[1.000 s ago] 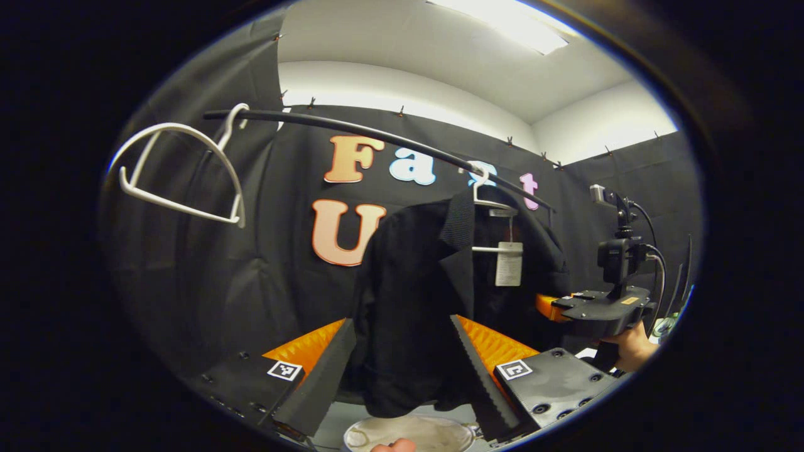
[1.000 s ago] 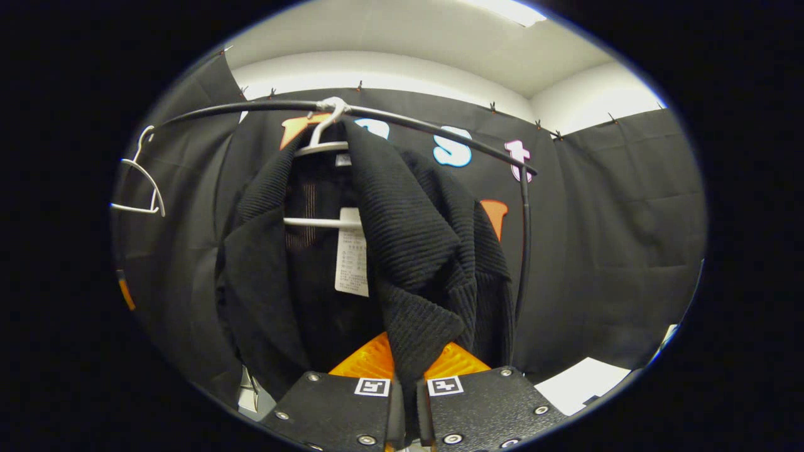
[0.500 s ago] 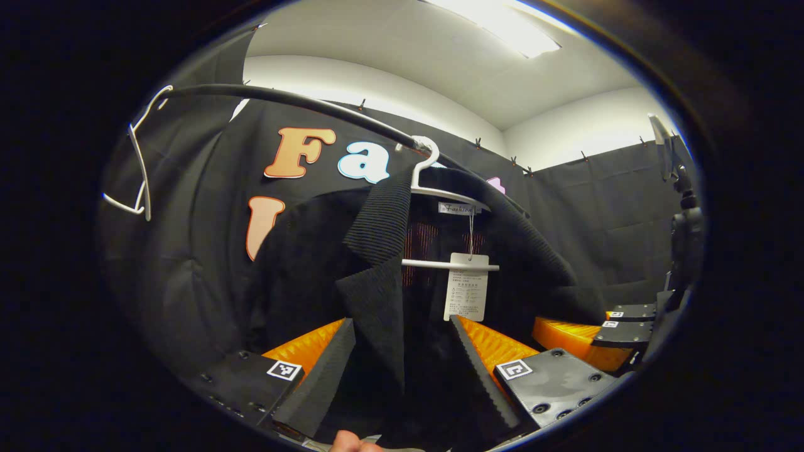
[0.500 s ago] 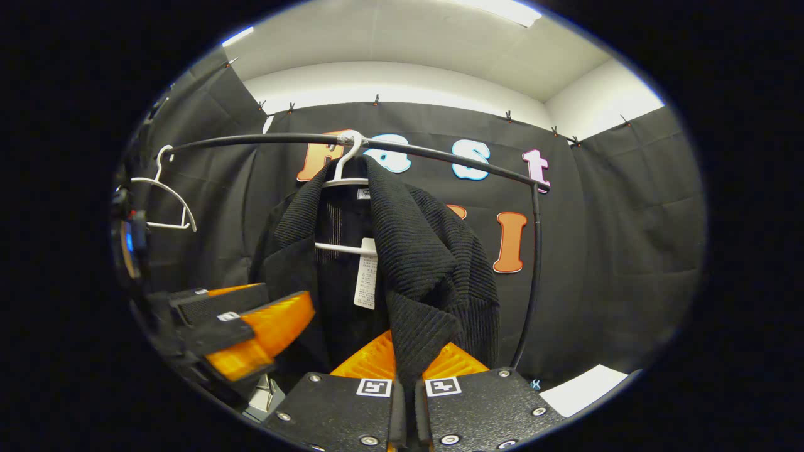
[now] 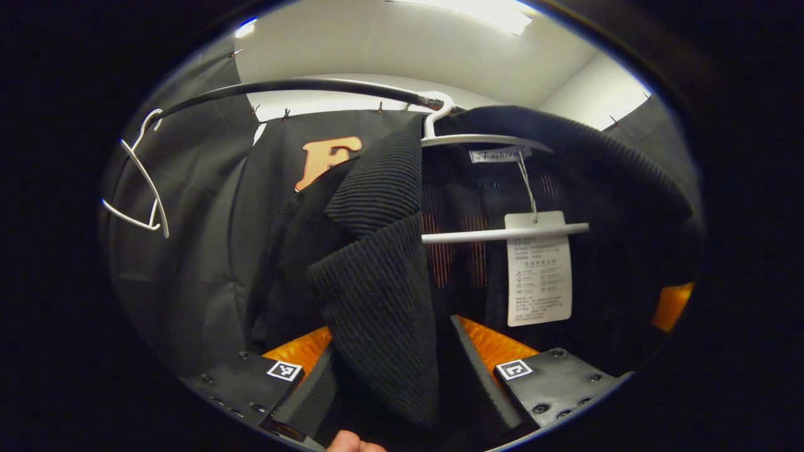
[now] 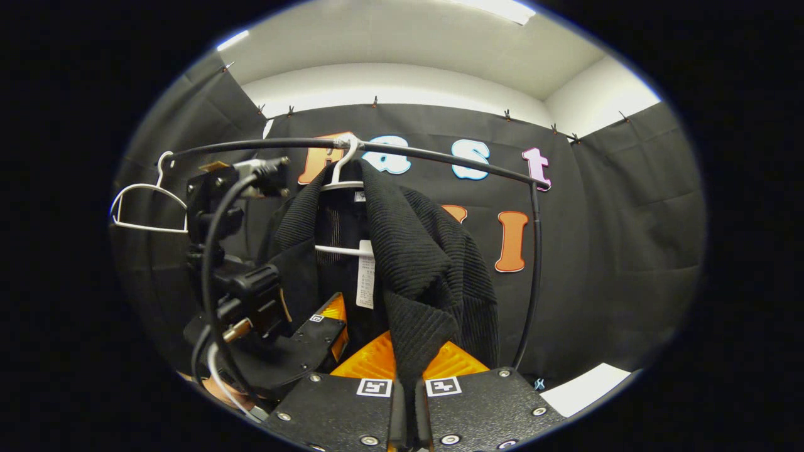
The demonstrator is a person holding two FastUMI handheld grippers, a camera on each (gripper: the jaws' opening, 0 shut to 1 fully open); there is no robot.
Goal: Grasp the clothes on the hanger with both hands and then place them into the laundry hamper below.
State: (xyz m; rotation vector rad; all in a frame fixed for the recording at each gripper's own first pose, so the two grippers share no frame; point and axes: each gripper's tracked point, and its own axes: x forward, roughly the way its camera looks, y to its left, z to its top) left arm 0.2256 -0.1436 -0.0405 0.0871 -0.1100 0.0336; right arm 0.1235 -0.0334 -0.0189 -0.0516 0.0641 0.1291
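A black ribbed jacket (image 5: pixel 377 295) hangs on a white hanger (image 5: pixel 502 234) from a black rail (image 5: pixel 301 88). Its left lapel droops between the two fingers of my left gripper (image 5: pixel 402 383), which is open and wide apart around the cloth. In the right gripper view the same jacket (image 6: pixel 433 263) hangs from the hanger hook (image 6: pixel 345 157), and my right gripper (image 6: pixel 407 376) is shut on the lower edge of its right lapel. The left gripper (image 6: pixel 282 339) shows there too, close against the jacket's left front. A white paper tag (image 5: pixel 539 270) dangles from the collar.
An empty white hanger (image 5: pixel 141 188) hangs at the rail's left end, also seen as the empty hanger (image 6: pixel 144 207) in the right gripper view. The rail's upright post (image 6: pixel 534 276) stands right of the jacket. A white sheet (image 6: pixel 584 383) lies low at the right.
My left gripper has moved up and in toward the jacket, so the left lapel now hangs between its open fingers. The right gripper stays shut on the right lapel.
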